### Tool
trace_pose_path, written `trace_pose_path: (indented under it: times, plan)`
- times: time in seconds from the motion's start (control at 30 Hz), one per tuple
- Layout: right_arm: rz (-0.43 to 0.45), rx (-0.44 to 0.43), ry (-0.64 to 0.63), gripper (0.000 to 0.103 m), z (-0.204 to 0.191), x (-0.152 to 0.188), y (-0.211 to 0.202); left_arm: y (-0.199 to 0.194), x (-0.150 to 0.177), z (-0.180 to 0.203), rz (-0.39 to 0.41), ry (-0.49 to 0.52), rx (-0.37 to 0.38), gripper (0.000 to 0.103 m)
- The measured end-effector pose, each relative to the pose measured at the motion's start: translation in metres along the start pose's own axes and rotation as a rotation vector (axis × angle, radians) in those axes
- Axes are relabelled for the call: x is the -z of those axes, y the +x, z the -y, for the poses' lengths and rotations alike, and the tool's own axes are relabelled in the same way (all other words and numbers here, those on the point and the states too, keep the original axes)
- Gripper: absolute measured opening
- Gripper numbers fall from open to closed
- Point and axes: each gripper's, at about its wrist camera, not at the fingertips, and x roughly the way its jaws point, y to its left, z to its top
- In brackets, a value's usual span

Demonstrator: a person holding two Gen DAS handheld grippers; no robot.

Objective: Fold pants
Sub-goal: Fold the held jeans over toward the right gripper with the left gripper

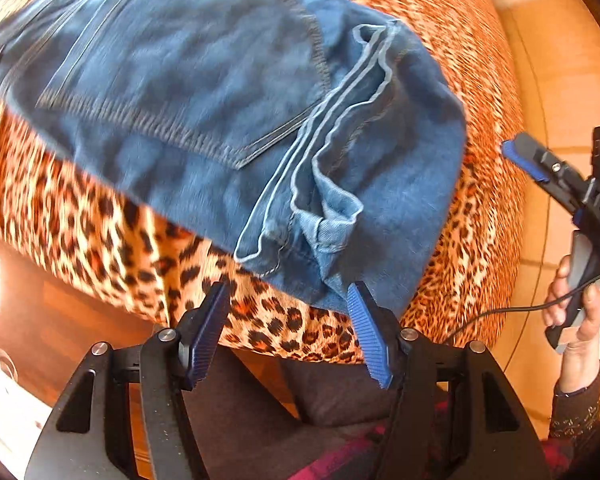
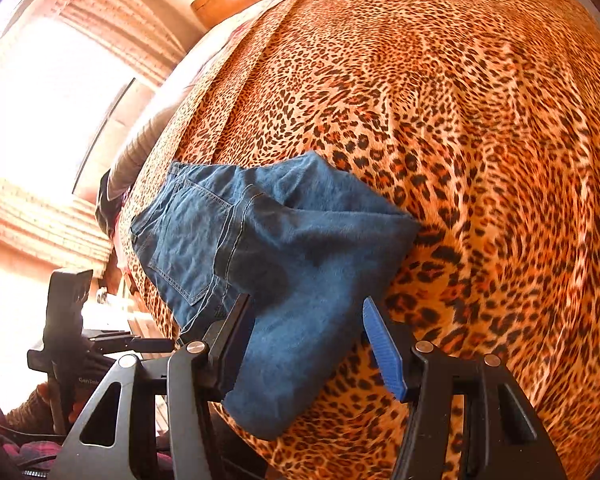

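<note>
The pants (image 1: 228, 92) lie folded into a thick blue bundle on the bed (image 1: 80, 208), which carries a leopard-print cover. Seen from the left tool (image 1: 288, 332), the bundle is directly ahead and just beyond the fingertips, with its hems and its near corner turned toward this tool; the jaws stand apart, and only the cover shows between them. Seen from the right tool (image 2: 306, 344), the pants (image 2: 284, 248) stretch away ahead and to its left, and their near end hangs down over the edge of the bed between the two spread fingers; the left finger lies at the edge of the denim, but the pads do not squeeze it, so the cloth is free. The long axis of the bundle runs from the right tool toward the back pocket (image 2: 180, 236) at the far end. In my judgement, the right tool is the nearer one for taking this hanging end, while the left is placed better for the hems.
</note>
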Motion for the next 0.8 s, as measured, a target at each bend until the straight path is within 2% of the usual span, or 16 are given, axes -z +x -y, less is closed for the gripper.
trace_pose_path:
  times: [0.1, 0.17, 0.27, 0.47, 0.5, 0.57, 0.6, 0.63, 0.7, 0.73, 0.77, 0.8]
  plan:
    - [-0.034, -0.02, -0.09, 0.059, -0.004, -0.026, 0.012, 0.007, 0.001, -0.001, 0.017, -0.109, -0.001, 0.061]
    - [-0.072, -0.033, -0.149, 0.06, -0.011, -0.045, 0.029, 0.012, -0.001, -0.001, 0.039, -0.153, -0.039, 0.061]
    - [-0.127, -0.001, -0.247, 0.06, -0.026, -0.066, 0.061, 0.018, -0.004, 0.0, 0.08, -0.213, -0.094, 0.061]
    - [-0.262, 0.018, -0.449, 0.06, -0.058, -0.079, 0.12, 0.031, 0.004, -0.015, 0.118, -0.403, -0.058, 0.059]
    - [-0.275, 0.018, -0.501, 0.057, -0.066, -0.077, 0.125, 0.03, 0.006, -0.016, 0.133, -0.422, -0.06, 0.055]
    - [-0.295, 0.016, -0.576, 0.026, -0.078, -0.072, 0.131, 0.026, 0.011, -0.016, 0.143, -0.44, -0.013, 0.029]
    - [-0.322, 0.008, -0.592, 0.017, -0.083, -0.071, 0.134, 0.024, 0.013, -0.015, 0.14, -0.455, 0.022, 0.016]
    - [-0.323, 0.018, -0.611, 0.016, -0.089, -0.07, 0.131, 0.022, 0.014, -0.014, 0.155, -0.468, 0.028, 0.017]
    - [-0.259, -0.014, -0.632, 0.016, -0.098, -0.075, 0.113, 0.024, 0.013, -0.012, 0.183, -0.465, -0.028, 0.017]
    - [-0.236, -0.024, -0.612, 0.016, -0.097, -0.08, 0.109, 0.03, 0.011, -0.012, 0.166, -0.471, -0.048, 0.017]
    - [-0.235, 0.015, -0.609, 0.016, -0.094, -0.082, 0.113, 0.035, 0.01, -0.015, 0.154, -0.496, -0.041, 0.017]
    - [-0.256, 0.085, -0.618, 0.024, -0.089, -0.083, 0.126, 0.035, 0.01, -0.016, 0.156, -0.517, -0.034, 0.017]
